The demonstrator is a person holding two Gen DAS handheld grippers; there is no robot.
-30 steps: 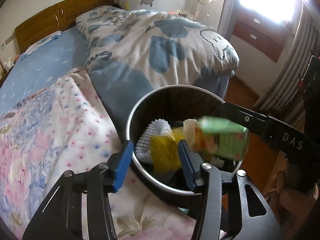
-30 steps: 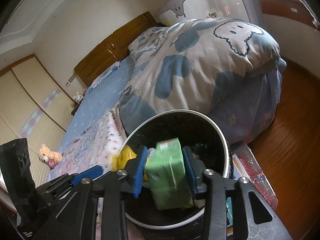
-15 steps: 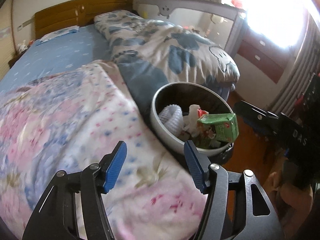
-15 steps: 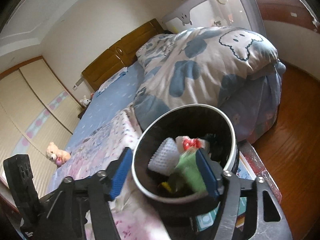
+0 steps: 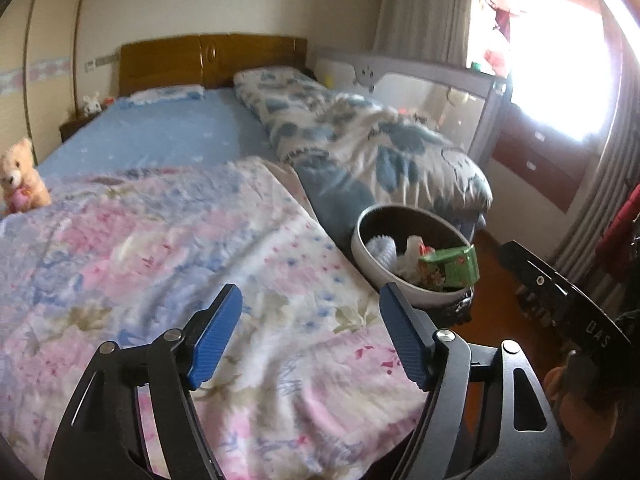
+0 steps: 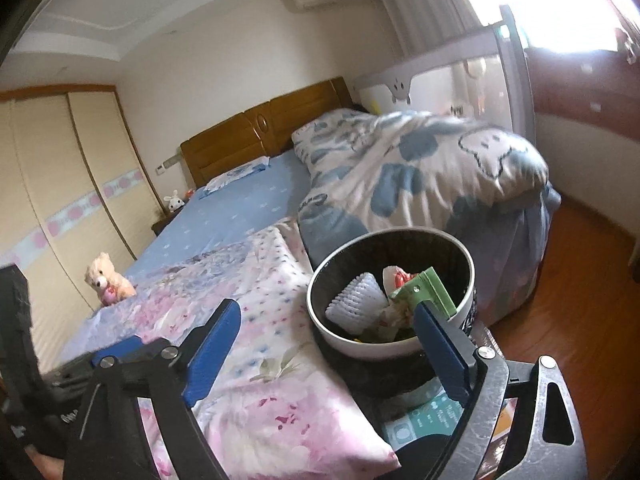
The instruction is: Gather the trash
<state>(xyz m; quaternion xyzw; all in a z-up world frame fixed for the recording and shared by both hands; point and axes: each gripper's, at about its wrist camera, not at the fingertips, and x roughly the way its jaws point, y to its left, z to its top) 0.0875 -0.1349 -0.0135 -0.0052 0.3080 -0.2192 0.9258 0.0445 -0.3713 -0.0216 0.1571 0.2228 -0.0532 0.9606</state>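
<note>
A round black bin with a white rim (image 5: 362,258) (image 6: 320,322) stands on the floor beside the bed. Inside lie a green carton (image 5: 450,266) (image 6: 434,288), a white ribbed cup (image 5: 382,248) (image 6: 356,300) and crumpled wrappers (image 6: 394,278). My left gripper (image 5: 310,338) hovers over the floral quilt, left of the bin, jaws opening with nothing between them. My right gripper (image 6: 326,342) hangs above the quilt's edge, its right blue pad in front of the bin; its jaws are opening too, and empty.
The bed carries a floral quilt (image 5: 160,260) (image 6: 256,320), a blue-patterned duvet (image 5: 360,152) (image 6: 420,168) and a teddy bear (image 5: 20,176) (image 6: 108,280). A grey crib rail (image 5: 420,76), a wooden floor (image 6: 568,300) and a book under the bin (image 6: 428,416) lie to the right.
Both grippers let go of their trash, the green carton and a yellow piece, into the bin, opened wide, and pulled back and up from it over the floral quilt.
</note>
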